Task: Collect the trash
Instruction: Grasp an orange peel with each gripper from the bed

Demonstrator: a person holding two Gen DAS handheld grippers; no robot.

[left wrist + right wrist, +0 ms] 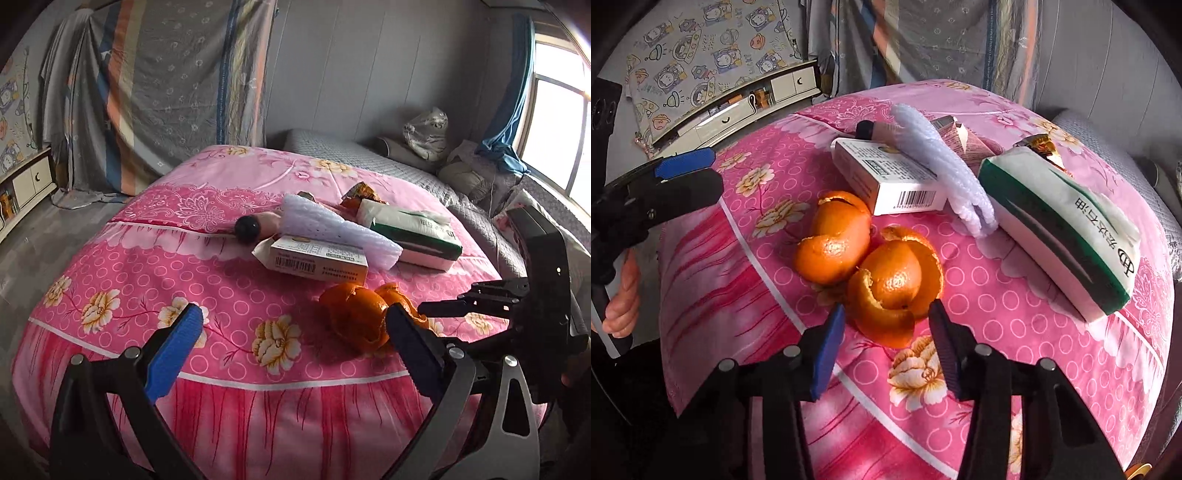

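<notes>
Left wrist view: the left gripper [293,332] is hanging open and empty, peel [354,317] lying beside its right finger. Right wrist view: the right gripper [886,325] is standing part-open, the near peel [894,291] just ahead between its fingers, untouched. Best advancing lower until both pads are straddling the curl, then closing gently.

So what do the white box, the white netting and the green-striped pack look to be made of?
Box: likely thin matte cardboard; crisp folded edges, printed barcode.
Netting: probably soft foam mesh, like a fruit sleeve; white, puffy, knobbly weave.
Pack: apparently thin printed plastic film, slightly glossy, wrinkled, with soft tissue showing at its opening.
</notes>
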